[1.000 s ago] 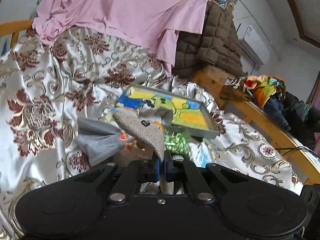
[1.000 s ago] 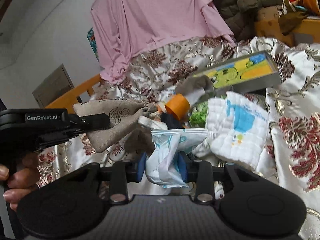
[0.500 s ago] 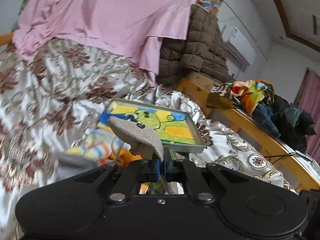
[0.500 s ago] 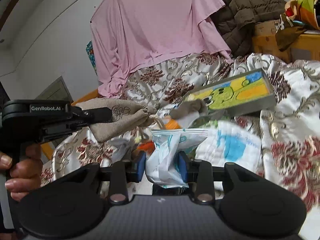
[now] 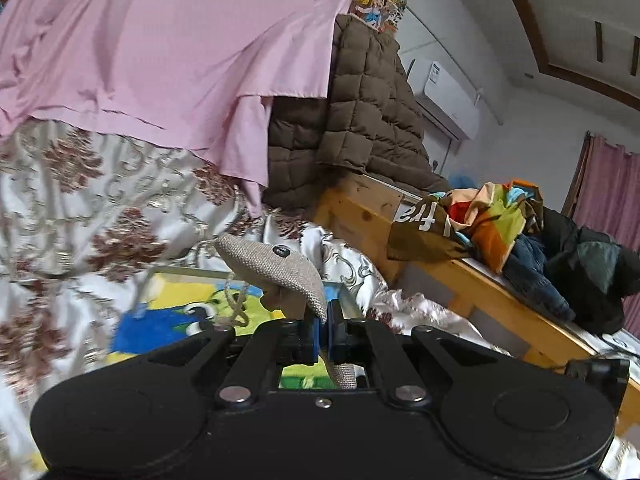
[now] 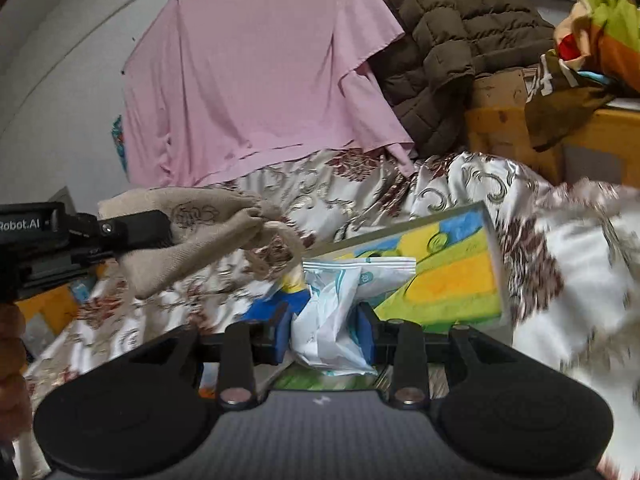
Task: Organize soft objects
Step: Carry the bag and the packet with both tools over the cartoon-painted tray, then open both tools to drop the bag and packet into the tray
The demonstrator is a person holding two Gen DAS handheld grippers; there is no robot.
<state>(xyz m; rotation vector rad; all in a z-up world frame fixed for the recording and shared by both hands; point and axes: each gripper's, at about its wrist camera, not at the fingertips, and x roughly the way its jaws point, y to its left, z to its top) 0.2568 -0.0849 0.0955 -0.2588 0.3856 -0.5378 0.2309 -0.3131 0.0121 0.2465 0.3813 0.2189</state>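
Observation:
My left gripper (image 5: 323, 334) is shut on a beige burlap drawstring pouch (image 5: 276, 268), held up above a shallow grey tray with a yellow, green and blue cartoon picture (image 5: 188, 312). The pouch (image 6: 200, 232) and the left gripper (image 6: 160, 228) also show at the left of the right wrist view. My right gripper (image 6: 325, 334) is shut on a crumpled white and blue plastic zip bag (image 6: 340, 304), held in front of the same tray (image 6: 448, 276).
A floral satin bedspread (image 5: 80, 208) covers the bed. A pink shirt (image 5: 160, 48) and a brown quilted jacket (image 5: 360, 120) hang behind it. A wooden bed frame (image 5: 460, 280) at the right carries piled colourful clothes (image 5: 500, 216).
Both grippers have risen and moved toward the picture tray with their loads. The pile of soft items on the bedspread has dropped out of both views.

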